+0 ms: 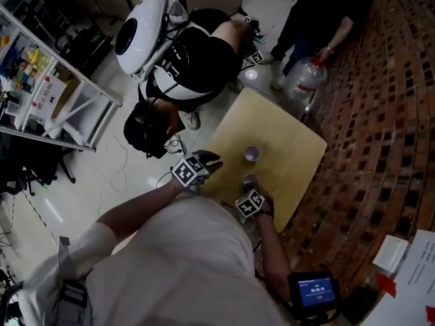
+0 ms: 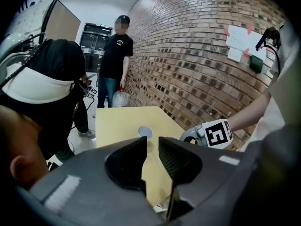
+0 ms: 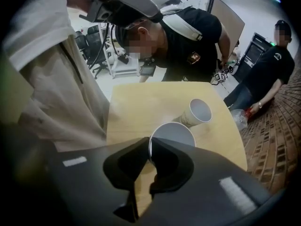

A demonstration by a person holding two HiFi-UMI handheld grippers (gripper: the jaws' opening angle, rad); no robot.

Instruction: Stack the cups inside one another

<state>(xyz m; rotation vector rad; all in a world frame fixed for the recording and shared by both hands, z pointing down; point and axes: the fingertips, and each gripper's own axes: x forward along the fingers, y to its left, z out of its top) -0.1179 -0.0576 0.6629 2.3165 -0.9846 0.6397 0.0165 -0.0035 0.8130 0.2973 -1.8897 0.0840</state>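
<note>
Supporting everything: we see a square yellow table with both cups on or over it.
Left gripper: it hovers at the table's near edge, its jaws a narrow gap apart with nothing between them.
Right gripper: it points steeply down, its jaws pinched onto the near rim of the held cup.
Held cup: a white paper cup near the table's near edge, mouth up, long axis close to upright; we cannot tell whether its base touches the tabletop.
Free cup: it stands near the table's middle, just beyond the held cup, mouth up and axis upright.
Step in hand: we judge it to be carrying one cup to the other.
Next move: we would centre the held cup's base over the free cup's mouth, keep both axes in line, then lower and release.
</note>
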